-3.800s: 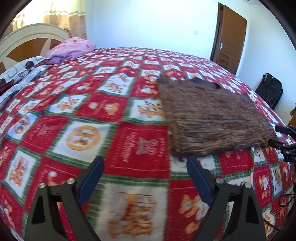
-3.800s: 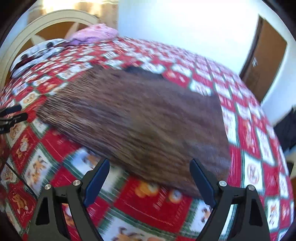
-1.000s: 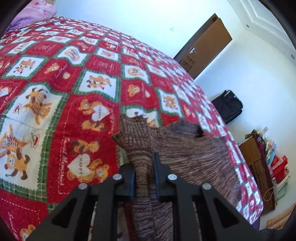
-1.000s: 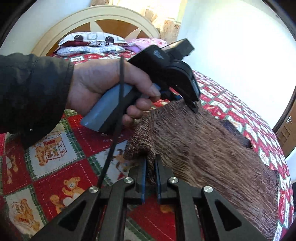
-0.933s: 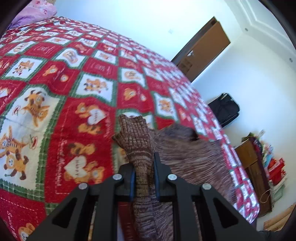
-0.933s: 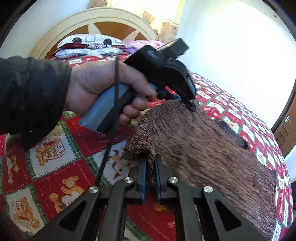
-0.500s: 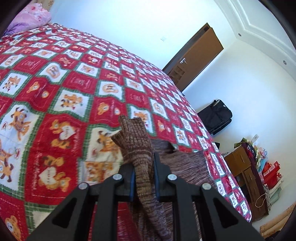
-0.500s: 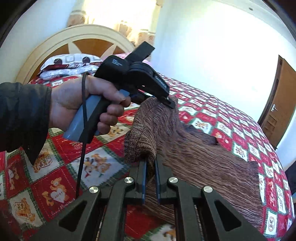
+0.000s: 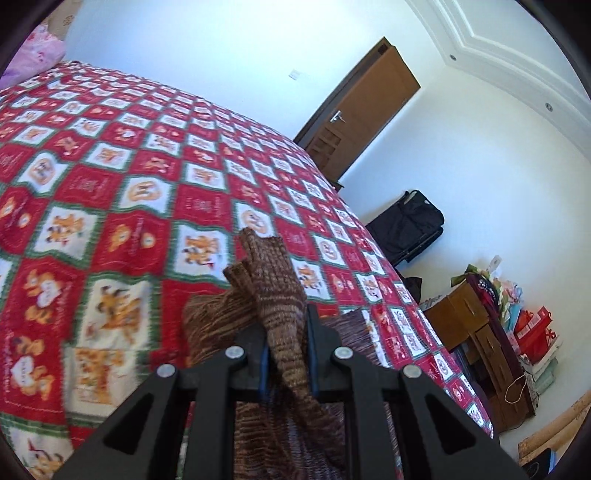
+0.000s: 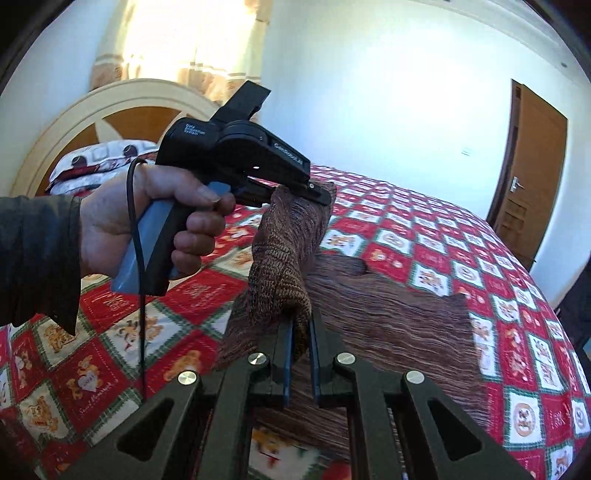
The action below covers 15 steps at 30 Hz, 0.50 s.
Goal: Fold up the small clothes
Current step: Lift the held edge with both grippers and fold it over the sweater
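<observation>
White walls point(image 9: 221, 33), brown door point(image 10: 532, 166)

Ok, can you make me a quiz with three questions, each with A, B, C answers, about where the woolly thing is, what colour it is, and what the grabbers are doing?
1. Where does most of the brown knitted garment lie?
A. on the floor
B. on the red teddy-bear bedspread
C. on a chair

2. What colour is the garment?
A. brown
B. yellow
C. blue

3. What are the two grippers doing?
A. both open, touching nothing
B. one is holding a pillow
C. both shut on the garment's edge

Answers:
1 B: its body is spread on the bedspread while one edge is lifted.
2 A: the knit is mottled brown in both views.
3 C: the left gripper and the right gripper each have their jaws closed on a fold of knit, and the right wrist view also shows the left gripper pinching the raised edge.
</observation>
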Available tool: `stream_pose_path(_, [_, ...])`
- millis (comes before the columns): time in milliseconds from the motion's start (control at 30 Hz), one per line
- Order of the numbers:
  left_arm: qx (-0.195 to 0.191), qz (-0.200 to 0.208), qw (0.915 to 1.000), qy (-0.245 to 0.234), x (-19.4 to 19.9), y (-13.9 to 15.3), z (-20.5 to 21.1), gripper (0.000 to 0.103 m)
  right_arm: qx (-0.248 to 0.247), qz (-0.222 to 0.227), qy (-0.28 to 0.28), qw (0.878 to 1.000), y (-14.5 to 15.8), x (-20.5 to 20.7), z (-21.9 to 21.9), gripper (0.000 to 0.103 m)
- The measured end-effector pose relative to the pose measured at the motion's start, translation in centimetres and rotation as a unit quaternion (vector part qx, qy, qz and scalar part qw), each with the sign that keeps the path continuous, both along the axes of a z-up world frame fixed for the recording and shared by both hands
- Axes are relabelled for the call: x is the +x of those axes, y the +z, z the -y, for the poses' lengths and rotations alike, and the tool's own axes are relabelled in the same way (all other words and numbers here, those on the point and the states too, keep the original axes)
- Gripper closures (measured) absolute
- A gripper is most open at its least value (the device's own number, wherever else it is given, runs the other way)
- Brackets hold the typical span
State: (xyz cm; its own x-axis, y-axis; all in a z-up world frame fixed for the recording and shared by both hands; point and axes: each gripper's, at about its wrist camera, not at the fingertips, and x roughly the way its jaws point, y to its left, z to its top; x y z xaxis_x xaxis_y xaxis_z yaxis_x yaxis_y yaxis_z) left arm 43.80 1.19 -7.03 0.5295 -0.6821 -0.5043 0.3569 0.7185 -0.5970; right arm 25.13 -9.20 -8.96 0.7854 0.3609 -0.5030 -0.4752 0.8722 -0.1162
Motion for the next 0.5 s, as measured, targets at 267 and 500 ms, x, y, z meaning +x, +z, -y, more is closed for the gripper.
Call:
stream_pose_path(267, [-0.002, -0.003, 0.9997, -0.023, 0.6, -0.1, 3.8, 0.087, 0.024, -0.014, -0.038, 0.999, -0.1, 0.6, 3.9, 0.096])
stream_pose_path(500, [0.01, -0.003, 0.9982, -0.06, 0.8, 0.0, 8.6, 0.087, 0.041, -0.038, -0.068, 0.996, -0.6, 0.7, 7.5, 0.096])
